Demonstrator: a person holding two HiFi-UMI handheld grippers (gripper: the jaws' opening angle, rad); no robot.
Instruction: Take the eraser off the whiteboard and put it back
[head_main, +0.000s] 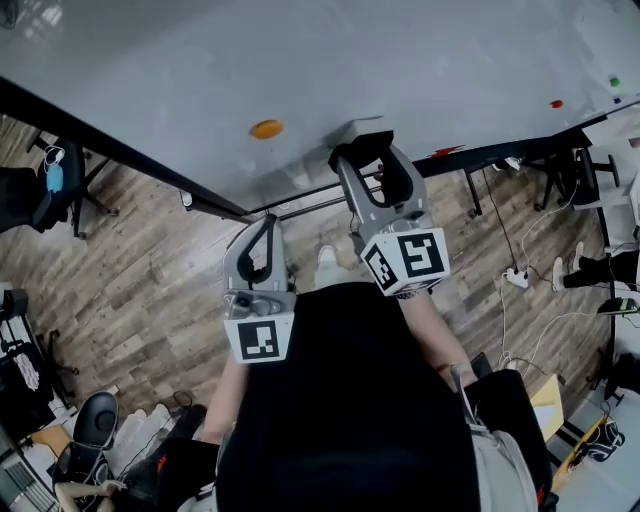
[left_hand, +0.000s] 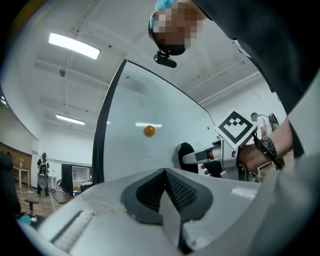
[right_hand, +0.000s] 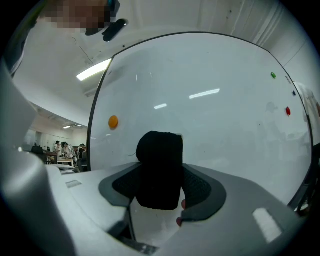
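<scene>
Whiteboard (head_main: 150, 70) lower edge near eraser (right_hand: 160, 165), right tool (right_hand: 161, 187) astride

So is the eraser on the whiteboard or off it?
On: the black eraser sits against the whiteboard, between the right gripper's open jaws.

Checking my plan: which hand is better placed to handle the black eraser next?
Right. The black block-shaped eraser stands between the right tongs against the glossy white whiteboard; the left tongs are shut, empty and farther from it.
</scene>
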